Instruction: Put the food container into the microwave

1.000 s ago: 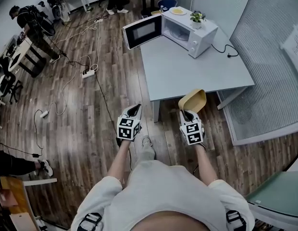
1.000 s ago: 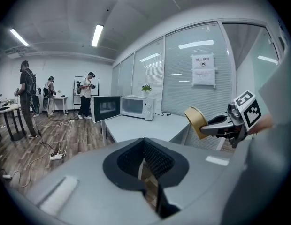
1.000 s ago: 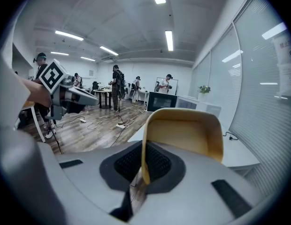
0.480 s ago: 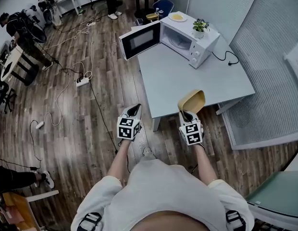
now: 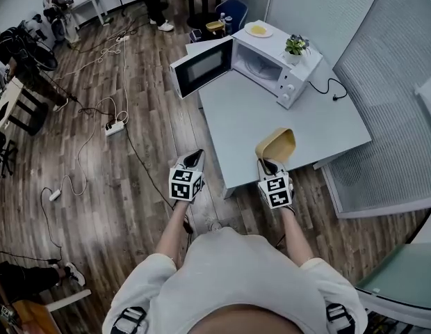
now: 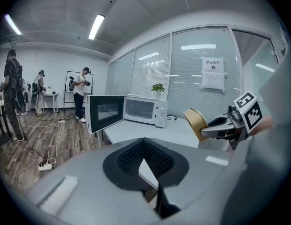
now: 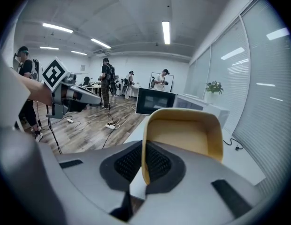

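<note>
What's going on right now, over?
Right claw shut on yellow container. Left claw shut, empty. Microwave door open, nothing in the way.

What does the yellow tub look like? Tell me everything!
The tub is mustard yellow, like smooth plastic, with rounded corners. It has no lid and looks empty. It is tipped on its side. The right claw pinches one wall, holding it in the air by the table's near edge.
</note>
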